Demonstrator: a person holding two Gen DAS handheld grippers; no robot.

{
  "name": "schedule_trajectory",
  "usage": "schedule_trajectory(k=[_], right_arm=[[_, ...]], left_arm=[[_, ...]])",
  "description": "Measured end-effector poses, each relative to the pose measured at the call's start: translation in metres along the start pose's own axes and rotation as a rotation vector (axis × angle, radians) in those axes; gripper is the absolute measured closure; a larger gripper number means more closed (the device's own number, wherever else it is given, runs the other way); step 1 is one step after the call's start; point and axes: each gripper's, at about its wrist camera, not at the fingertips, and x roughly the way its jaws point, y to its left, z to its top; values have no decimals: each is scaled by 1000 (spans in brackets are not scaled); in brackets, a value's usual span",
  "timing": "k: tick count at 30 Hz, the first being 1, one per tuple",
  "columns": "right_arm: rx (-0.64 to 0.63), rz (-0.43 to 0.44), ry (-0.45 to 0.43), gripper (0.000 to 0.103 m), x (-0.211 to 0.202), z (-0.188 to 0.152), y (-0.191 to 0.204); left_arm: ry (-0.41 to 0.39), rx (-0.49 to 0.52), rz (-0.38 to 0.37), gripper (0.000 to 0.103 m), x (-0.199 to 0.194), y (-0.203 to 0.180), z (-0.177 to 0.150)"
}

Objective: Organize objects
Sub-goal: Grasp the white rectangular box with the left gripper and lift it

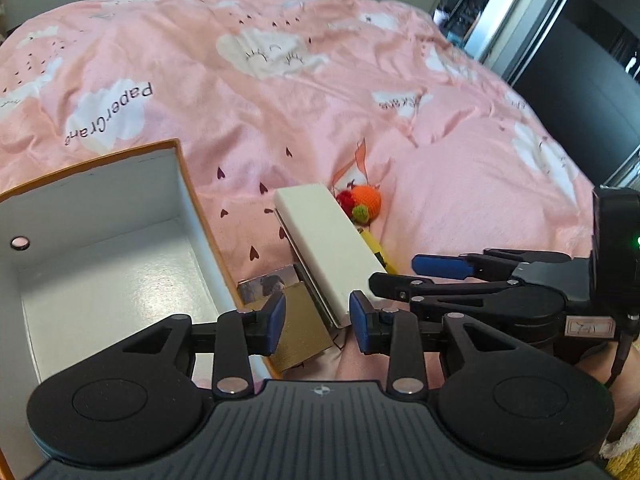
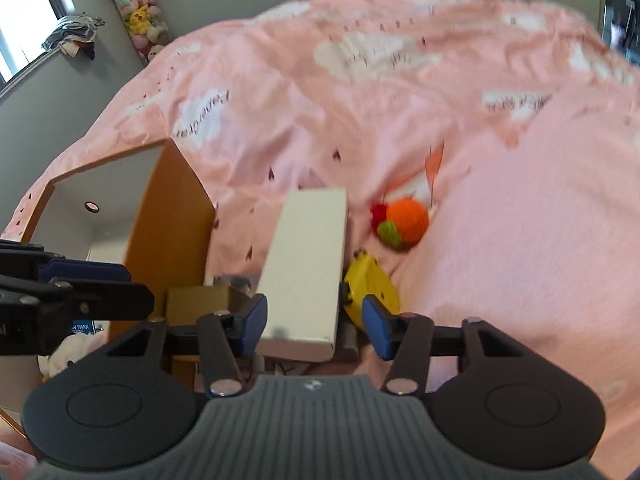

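Right gripper (image 2: 314, 322), jaws spread, straddles the near end of a long white rectangular box (image 2: 306, 268) without pressing it; box's long axis runs straight ahead. Left gripper (image 1: 318, 320), also spread, sits just left.

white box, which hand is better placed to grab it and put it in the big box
Right, probably. The right tool already straddles the near end of the white box, open, pads not pressing. The left tool is centred over the gold box beside the big box.
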Motion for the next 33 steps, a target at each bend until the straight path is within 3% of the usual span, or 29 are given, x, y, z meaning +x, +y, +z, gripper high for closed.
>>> schedule_trajectory(k=[5,8,14,16,18,22,25,28,33], right_arm=[[65,68,33,47,14,2,-13],[99,81,72,47,24,0,-21],[241,190,113,53,41,-3,-46],[254,177,97,55,41,-1,-47],[236,141,63,67,38,1,-46],[233,103,30,79,36,8,-52],[251,120,26,80,38,9,-60],[247,123,24,79,38,8,-62],[211,99,23,80,38,9,-60]], left_arm=[[36,41,20,64,16,-8,9],[46,20,13,64,25,-8,17],[76,-45,18,61,54,-8,32],[90,-58,38,60,64,-10,35],[101,-80,47,59,74,-10,36],[131,-145,54,54,92,-6,41],[164,-212,70,53,106,2,43],[174,-281,31,45,114,10,44],[181,-304,10,38,128,7,47]])
